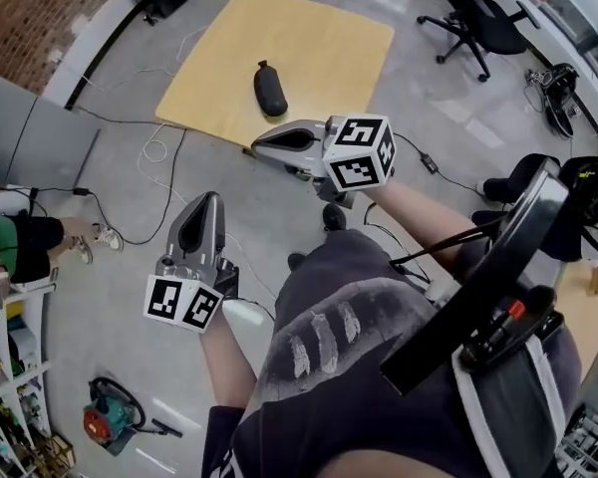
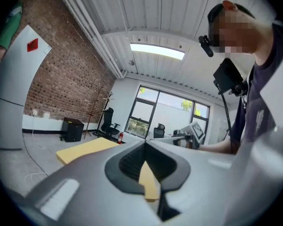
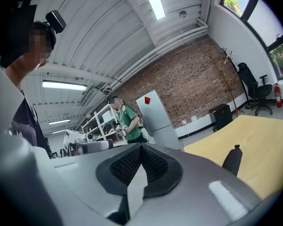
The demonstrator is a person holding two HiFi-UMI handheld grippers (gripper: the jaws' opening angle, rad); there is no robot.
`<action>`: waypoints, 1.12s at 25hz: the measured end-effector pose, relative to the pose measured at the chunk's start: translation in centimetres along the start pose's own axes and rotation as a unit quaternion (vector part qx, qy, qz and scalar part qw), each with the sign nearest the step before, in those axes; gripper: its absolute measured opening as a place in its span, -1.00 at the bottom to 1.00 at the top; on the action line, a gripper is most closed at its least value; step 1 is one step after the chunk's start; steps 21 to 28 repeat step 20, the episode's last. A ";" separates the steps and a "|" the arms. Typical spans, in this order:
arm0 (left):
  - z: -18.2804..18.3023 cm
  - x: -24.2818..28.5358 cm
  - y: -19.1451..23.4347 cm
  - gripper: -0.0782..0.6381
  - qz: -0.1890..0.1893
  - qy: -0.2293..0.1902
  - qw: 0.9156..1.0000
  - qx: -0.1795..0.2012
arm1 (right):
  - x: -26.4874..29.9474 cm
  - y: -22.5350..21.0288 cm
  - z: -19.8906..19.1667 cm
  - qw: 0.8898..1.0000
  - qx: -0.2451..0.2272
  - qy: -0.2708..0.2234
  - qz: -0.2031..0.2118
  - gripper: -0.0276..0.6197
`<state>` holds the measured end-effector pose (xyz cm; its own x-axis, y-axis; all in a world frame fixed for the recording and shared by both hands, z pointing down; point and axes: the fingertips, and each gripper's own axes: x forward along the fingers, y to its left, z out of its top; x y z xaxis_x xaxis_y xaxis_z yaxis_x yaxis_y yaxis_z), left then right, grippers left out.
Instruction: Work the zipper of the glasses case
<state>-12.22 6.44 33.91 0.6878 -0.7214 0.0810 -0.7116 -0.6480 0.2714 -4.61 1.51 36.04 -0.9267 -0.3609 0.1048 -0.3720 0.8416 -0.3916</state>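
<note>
Closest to the lens, at 5 o'clock in the head view: dark shirt (image 1: 359, 307) of the person wearing the camera. Just beyond, at 7 o'clock, left gripper (image 1: 213, 200), pointing toward 12, clamped fully together on nothing. Near centre, right gripper (image 1: 256, 147), tip aimed toward 9, likewise closed and empty, ending just short of the near edge of a pale wooden tabletop (image 1: 319, 38). Borne out in both gripper views: ribbed pads meeting with no gap, nothing caught between them.

Lying on the tabletop at 12 o'clock, near its front edge: black glasses case (image 1: 270, 89), untouched and apart from both grippers, nearer the right one. Seen again at 4 o'clock in the right gripper view, glasses case (image 3: 231, 160) dark against the yellow wood.

Bare wood on every side of the case, widest toward 1 o'clock. Grey floor all round the tabletop, crossed by loose cables (image 1: 159, 147) at 9 to 10 o'clock off the left corner. Office chair (image 1: 478, 18) at 1 o'clock, well apart.
</note>
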 end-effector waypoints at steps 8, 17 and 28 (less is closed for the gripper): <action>-3.3 -1.1 -1.7 -0.78 -0.032 0.022 0.998 -0.042 | 0.9 4.0 -2.2 1.000 0.011 0.015 -0.009 -0.91; -2.8 -1.5 -4.8 -0.78 -0.003 0.041 0.999 0.021 | -4.1 3.9 -3.1 0.999 0.044 -0.011 -0.021 -0.91; -2.7 -1.0 -6.0 -0.78 0.006 0.041 0.999 0.026 | -5.6 3.9 -3.1 0.999 0.044 -0.014 -0.021 -0.91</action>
